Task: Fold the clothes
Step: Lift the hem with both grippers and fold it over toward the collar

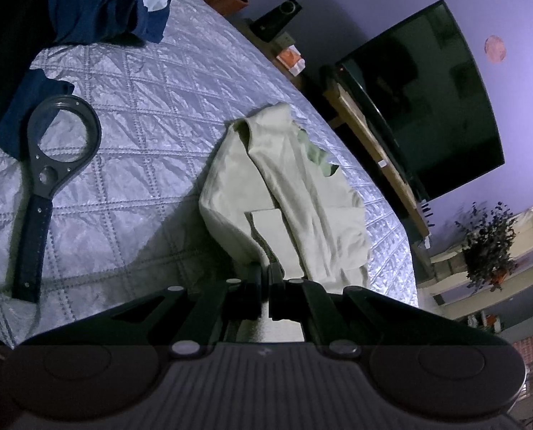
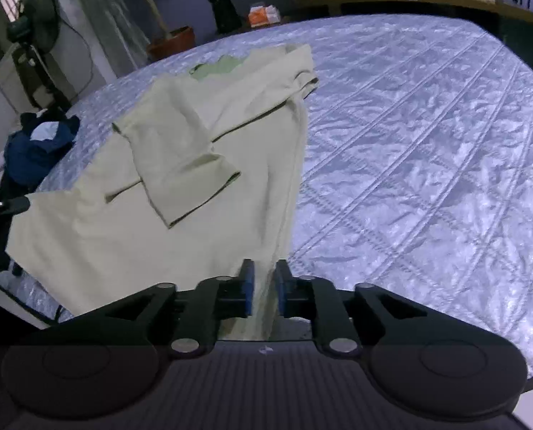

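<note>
Bed [image 2: 427, 136]: quilted silver cover serving as the folding surface; most of it on the right gripper's side lies bare, judged to leave room for laying the garment flat.
Pale shirt [image 2: 180, 165]: the task's thing, spread near the bed's near edge, one sleeve already turned in across the body; its near hem runs toward both grippers, so the fold in hand is judged to be a lengthwise one.
Dark blue clothes [image 1: 101, 3]: heaped at the far side of the bed, well apart from the shirt; probably waiting their turn.
Racket-shaped tool [image 1: 51, 165]: lies flat on the cover beside the shirt, untouched.
Left gripper [image 1: 265, 286]: jaws closed tight on the shirt's near edge, pinning one corner.
Right gripper [image 2: 264, 286]: blue pads part open, a strip of the shirt's edge hanging between them; no pad visibly presses it, so the grip is judged loose or released.
Plant pot [image 2: 173, 41]: on the floor beyond the bed, holding a stem; contents otherwise unclear.
Orange box [image 2: 264, 14]: near the pot; contents cannot be told.
</note>
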A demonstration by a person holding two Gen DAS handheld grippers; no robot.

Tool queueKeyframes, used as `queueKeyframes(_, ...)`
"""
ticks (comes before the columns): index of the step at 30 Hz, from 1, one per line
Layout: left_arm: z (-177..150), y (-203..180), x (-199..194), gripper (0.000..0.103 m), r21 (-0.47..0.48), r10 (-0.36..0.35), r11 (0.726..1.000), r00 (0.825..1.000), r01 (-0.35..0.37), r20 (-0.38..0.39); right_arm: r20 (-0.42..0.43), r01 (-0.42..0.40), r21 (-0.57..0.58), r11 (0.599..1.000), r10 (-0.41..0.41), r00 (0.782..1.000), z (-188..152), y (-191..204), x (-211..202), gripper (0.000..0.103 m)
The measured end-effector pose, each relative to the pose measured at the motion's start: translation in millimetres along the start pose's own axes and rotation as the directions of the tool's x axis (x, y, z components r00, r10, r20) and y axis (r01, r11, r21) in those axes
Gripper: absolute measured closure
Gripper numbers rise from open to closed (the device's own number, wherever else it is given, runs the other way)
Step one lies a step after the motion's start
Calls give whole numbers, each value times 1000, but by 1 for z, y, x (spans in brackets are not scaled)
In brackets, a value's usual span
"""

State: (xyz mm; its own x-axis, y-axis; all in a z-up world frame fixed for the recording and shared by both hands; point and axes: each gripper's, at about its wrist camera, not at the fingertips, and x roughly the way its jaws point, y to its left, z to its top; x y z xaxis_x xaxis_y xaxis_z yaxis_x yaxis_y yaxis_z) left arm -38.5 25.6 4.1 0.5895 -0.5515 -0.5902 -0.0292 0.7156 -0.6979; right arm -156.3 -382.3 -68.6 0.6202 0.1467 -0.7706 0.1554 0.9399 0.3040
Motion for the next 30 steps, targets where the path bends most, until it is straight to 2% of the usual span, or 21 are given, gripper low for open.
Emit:
queueKeyframes(1, 0, 0, 0, 100, 1, 1, 1000, 1000, -1, 0, -9, -1, -8, 1000, 0, 1000, -1, 1, 3, 66)
queueKeyframes(2, 0, -1, 1, 100, 4, 3, 1000, 1000, -3, -1, -13, -3, -17, 1000, 3, 1000, -2, 2, 5, 47)
queueKeyframes(3, 0, -1, 1, 100, 6, 4, 1000, 1000, -4, -1, -8, -11, -20, 1000, 11, 1000, -2, 3, 6, 34)
queueKeyframes(5, 0, -2, 1, 100, 14, 6, 1000, 1000, -6, -1, -11, -13, -32, 999, 13, 1000, -2, 7, 7, 27)
queueKeyframes(6, 0, -3, 1, 100, 16, 8, 1000, 1000, -8, -1, -18, -8, -44, 999, 8, 1000, -2, 9, 8, 31)
queueKeyframes(7, 0, -2, 1, 100, 15, 9, 1000, 1000, -9, -2, -26, 0, -61, 998, -1, 1000, -2, 11, 8, 40)
queueKeyframes(8, 0, -1, 2, 100, 13, 11, 1000, 1000, -11, -2, -35, 8, -77, 997, -11, 999, -2, 12, 8, 82)
queueKeyframes(9, 0, -1, 2, 100, 11, 13, 1000, 1000, -13, -2, -44, 16, -94, 995, -20, 999, -3, 14, 9, 98)
queueKeyframes(13, 1, 2, 2, 100, 6, 18, 1000, 1000, -18, 0, -25, -27, -33, 999, 26, 999, -3, 8, 4, 99)
queueKeyframes(17, 3, 6, -3, 100, -11, 17, 1000, 1000, -17, 12, 59, -124, 106, 987, 118, 991, 4, -5, -11, 99)
queueKeyframes(23, 13, 9, -10, 100, -50, -7, 999, 999, 9, 49, 199, -240, 229, 943, 196, 960, 23, -21, -37, 99)
queueKeyframes(30, 49, 7, 3, 100, -129, -52, 990, 996, 61, 74, 295, -353, 302, 886, 265, 918, 58, -33, -37, 99)
